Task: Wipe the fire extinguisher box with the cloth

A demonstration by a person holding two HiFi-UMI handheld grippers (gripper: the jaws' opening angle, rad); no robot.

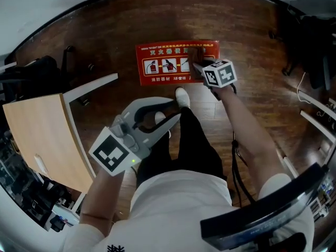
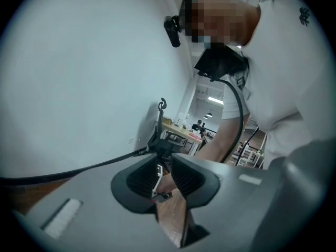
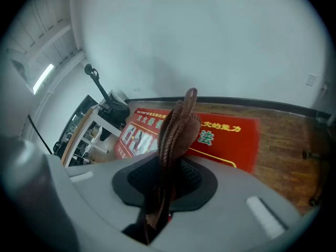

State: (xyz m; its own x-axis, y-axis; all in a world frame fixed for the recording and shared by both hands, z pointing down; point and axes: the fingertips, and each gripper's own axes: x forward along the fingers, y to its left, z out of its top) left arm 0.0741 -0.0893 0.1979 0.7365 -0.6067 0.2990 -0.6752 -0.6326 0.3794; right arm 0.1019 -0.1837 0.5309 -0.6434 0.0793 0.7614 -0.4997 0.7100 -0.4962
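Brown cloth (image 3: 177, 125) clamped in the right gripper (image 3: 169, 172) hides part of the red box's (image 3: 247, 143) Chinese lettering (image 3: 223, 126); left gripper (image 2: 165, 175) stands parted, empty.

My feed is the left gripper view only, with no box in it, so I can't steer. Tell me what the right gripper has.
Observer: The right gripper is shut on a brown cloth.
Operator: Locate the box.
Observer: The red fire extinguisher box sits on the wood floor ahead of the person's white shoe; the cloth is over its right part.
Operator: Place my left gripper.
Observer: The left gripper hangs over the person's legs, short of the box.
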